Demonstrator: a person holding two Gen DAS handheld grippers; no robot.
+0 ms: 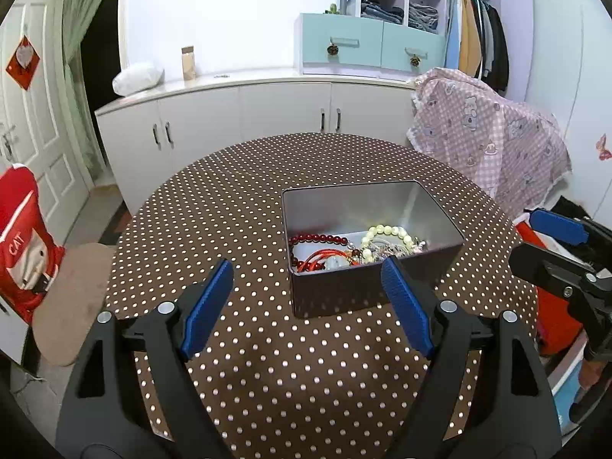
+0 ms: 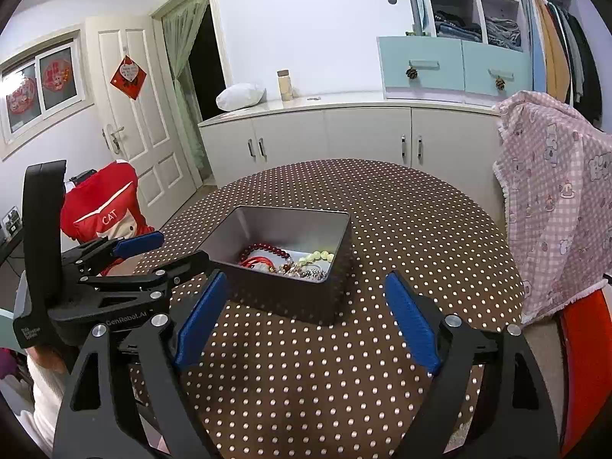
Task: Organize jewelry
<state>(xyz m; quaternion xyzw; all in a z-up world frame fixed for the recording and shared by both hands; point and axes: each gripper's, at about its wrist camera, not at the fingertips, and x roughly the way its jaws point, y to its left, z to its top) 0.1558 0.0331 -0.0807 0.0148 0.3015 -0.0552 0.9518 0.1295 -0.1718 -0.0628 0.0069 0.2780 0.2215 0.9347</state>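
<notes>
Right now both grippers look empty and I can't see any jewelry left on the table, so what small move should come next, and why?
Probably ease both grippers back from the tin and stop. The left gripper and right gripper stand open with nothing between their pads. The red bead bracelet and pearl bracelet lie inside the tin, and the visible dotted tablecloth carries no loose pieces.

Brown white-dotted tablecloth; silver tin; dark-red bead bracelet; cream pearl bracelet; blue claw pads.
</notes>
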